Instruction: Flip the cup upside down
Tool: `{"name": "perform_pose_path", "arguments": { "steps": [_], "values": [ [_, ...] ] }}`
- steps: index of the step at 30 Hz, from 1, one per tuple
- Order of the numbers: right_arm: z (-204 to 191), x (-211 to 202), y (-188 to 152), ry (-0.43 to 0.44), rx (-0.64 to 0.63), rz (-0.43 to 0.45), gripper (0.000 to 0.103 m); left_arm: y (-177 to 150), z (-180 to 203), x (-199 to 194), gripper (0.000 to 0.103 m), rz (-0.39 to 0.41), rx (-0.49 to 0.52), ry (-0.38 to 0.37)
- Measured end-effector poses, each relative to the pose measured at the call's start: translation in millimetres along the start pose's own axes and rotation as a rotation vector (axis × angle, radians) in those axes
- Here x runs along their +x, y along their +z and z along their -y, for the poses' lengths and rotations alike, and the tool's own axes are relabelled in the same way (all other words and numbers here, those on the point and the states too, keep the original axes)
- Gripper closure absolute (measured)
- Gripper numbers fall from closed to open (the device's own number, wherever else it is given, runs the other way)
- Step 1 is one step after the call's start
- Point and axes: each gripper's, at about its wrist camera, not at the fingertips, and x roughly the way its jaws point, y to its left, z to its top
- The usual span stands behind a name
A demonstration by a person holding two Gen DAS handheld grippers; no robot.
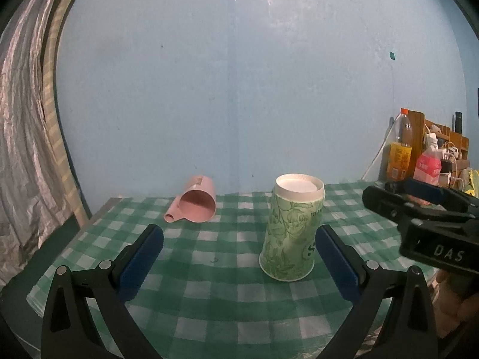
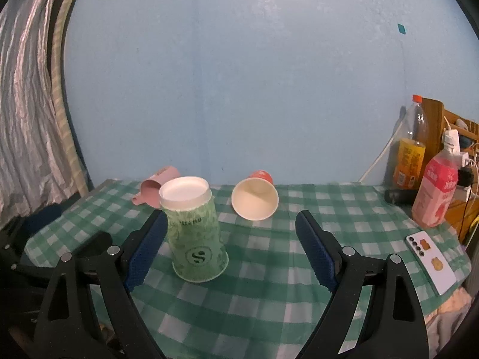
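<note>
A green patterned paper cup (image 1: 292,230) stands upside down on the green checked tablecloth (image 1: 209,293), its white base on top. It also shows in the right wrist view (image 2: 194,233). My left gripper (image 1: 239,257) is open and empty, the cup just inside its right finger. My right gripper (image 2: 230,251) is open and empty, the cup close to its left finger. A pink plastic cup (image 1: 196,203) with a handle lies on its side at the back left. An orange paper cup (image 2: 256,199) lies on its side, mouth towards me.
Two drink bottles (image 2: 411,155) (image 2: 437,191) and a wooden rack (image 2: 449,137) with cables stand at the right. A white phone (image 2: 431,257) lies near the table's right edge. A curtain (image 1: 24,149) hangs at the left. The right gripper shows in the left wrist view (image 1: 425,218).
</note>
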Motion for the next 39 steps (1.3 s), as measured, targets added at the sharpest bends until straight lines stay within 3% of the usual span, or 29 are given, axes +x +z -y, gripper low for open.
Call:
{"name": "perform_pose_path", "arguments": {
  "steps": [15, 39],
  "values": [
    [-1.4, 7.3, -3.9, 0.005, 0.001, -0.027, 0.016, 2.1, -17.3, -4.9, 0.001, 0.025, -0.085, 0.012],
    [-7.5, 11.2, -7.3, 0.014, -0.010, -0.051, 0.016, 1.9, -11.0, -5.1, 0.000, 0.008, -0.057, 0.054]
  ]
}}
